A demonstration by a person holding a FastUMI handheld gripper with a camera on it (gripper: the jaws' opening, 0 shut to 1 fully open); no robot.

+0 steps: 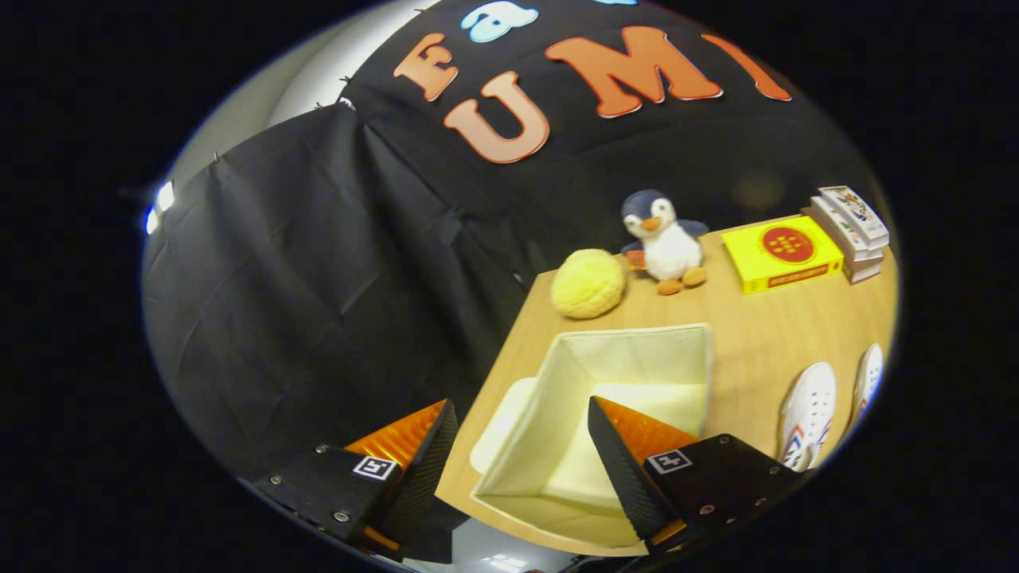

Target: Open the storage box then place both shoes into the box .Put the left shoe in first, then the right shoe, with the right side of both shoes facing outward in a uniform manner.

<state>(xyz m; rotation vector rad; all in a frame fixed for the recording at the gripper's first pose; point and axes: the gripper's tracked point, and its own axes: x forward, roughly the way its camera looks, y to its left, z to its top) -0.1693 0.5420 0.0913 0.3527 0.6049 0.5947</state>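
Hand-held gripper (521, 446) tilted, fingers apart above open storage box (629, 358).

I count one open storage box (629, 374) on the counter (764, 334), between my jaws, which stand apart on nothing. Two white shoes (808, 410) lie at its three o'clock. Beyond it: one yellow ball (587, 283), one plush penguin (667, 239), one yellow box (782, 253), and one stack of small boxes (852, 223).
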